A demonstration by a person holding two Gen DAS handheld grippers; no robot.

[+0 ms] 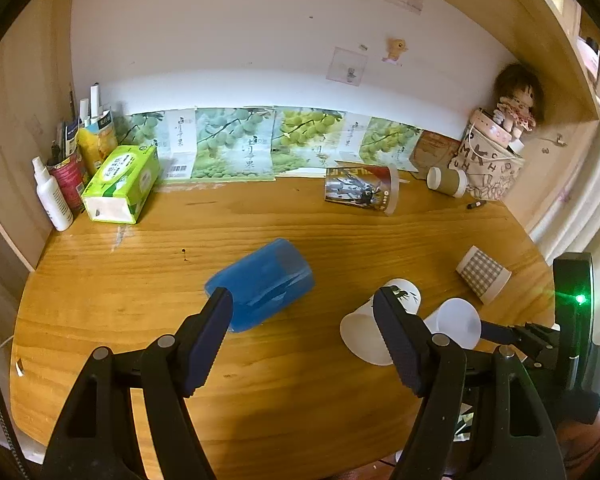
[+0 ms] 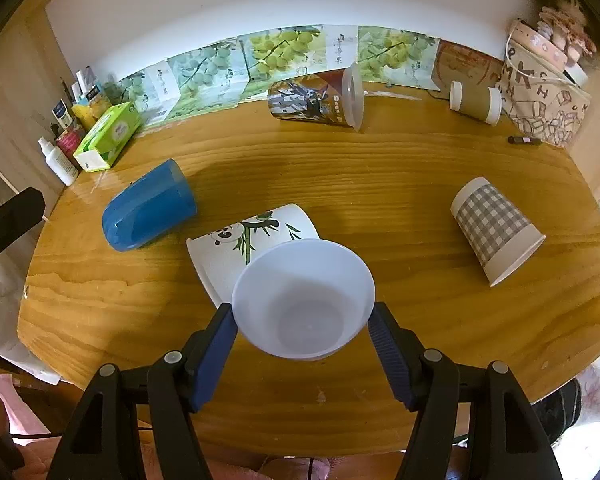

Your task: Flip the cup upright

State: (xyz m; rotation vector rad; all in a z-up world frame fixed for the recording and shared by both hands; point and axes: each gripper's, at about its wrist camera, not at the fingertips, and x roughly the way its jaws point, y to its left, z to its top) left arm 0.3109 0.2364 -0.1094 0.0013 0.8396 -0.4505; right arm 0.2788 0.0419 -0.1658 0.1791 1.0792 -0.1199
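White cup (image 2: 303, 300), mouth toward camera, clamped by right hand-held gripper (image 2: 301, 322), left hand-held gripper (image 1: 303, 312) apart

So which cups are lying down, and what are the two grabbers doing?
white cup: tilted, mouth toward the camera, between the right gripper's fingers
panda cup: on its side
blue cup: on its side
checked cup: on its side
printed cup: on its side
left gripper: open, empty
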